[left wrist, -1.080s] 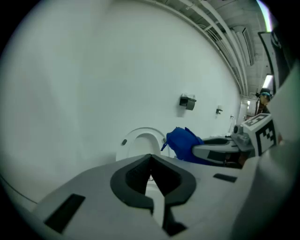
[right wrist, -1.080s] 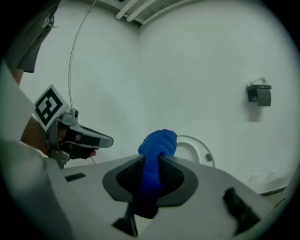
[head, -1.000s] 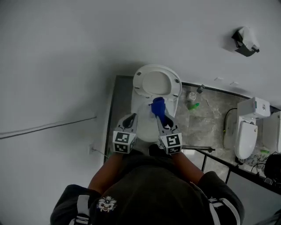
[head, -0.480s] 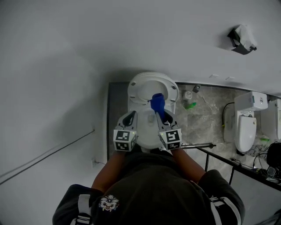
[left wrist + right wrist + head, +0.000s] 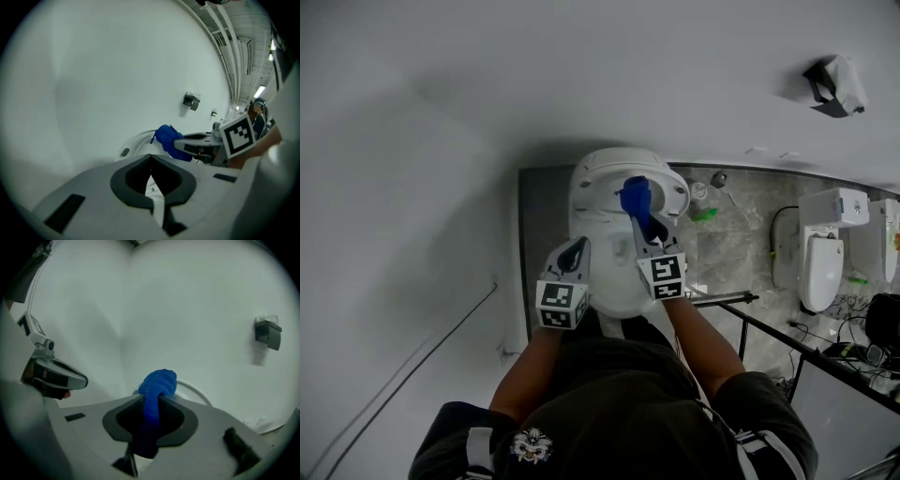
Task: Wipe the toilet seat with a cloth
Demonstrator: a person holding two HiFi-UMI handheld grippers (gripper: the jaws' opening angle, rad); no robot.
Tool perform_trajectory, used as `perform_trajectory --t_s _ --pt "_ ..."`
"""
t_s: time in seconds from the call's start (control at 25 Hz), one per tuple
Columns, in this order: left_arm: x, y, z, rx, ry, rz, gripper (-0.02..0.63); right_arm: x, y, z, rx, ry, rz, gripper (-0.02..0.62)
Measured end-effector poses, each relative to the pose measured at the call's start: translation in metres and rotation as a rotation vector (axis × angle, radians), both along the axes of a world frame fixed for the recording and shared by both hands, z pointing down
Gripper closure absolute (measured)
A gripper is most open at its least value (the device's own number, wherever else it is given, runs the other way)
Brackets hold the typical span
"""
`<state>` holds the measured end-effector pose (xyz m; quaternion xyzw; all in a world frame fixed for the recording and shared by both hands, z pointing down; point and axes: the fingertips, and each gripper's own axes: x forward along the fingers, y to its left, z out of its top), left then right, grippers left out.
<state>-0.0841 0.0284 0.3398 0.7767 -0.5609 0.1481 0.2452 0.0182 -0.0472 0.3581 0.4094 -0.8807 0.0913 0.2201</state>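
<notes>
Left gripper (image 5: pixel 151 159) with jaws pressed together, nothing between; beyond, white toilet (image 5: pixel 133 144) against plain white wall (image 5: pixel 117 70); blue cloth (image 5: pixel 168 139) clamped in right gripper (image 5: pixel 182 147), marker cube (image 5: pixel 239 133) behind; small dark fixture (image 5: pixel 191 100) on wall.

- On the left, a grey two-jaw gripper (image 5: pixel 577 248) with a black-and-white marker cube (image 5: pixel 561 306); jaws pressed tight together, nothing between.
- On the right, a matching grey gripper (image 5: pixel 640 220), clamped on a bunched blue cloth (image 5: pixel 635 196).
- Both held out in front of the body, side by side, pointing forward and a bit down.
- Right one further out than the left.
- Bare forearms (image 5: pixel 528 364) stretched forward from dark sleeves.
</notes>
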Motion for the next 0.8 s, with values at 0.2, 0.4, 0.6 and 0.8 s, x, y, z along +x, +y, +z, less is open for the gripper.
perform_trajectory --t_s 0.2,0.4,0.6,0.8 --pt "0.001 0.001 0.01 -0.001 0.033 0.01 0.598 -0.014 -0.02 0.017 -0.079 -0.014 0.075 0.523" --pt "-0.005 0.002 0.026 -0.025 0.026 0.01 0.598 -0.019 -0.045 0.026 -0.115 -0.036 0.136 0.523" --pt "-0.007 0.001 0.033 -0.039 0.016 0.024 0.598 -0.01 -0.069 0.03 -0.122 -0.034 0.196 0.523" --pt "-0.002 0.005 0.042 -0.053 0.006 0.045 0.598 0.0 -0.082 0.029 -0.124 -0.056 0.233 0.523"
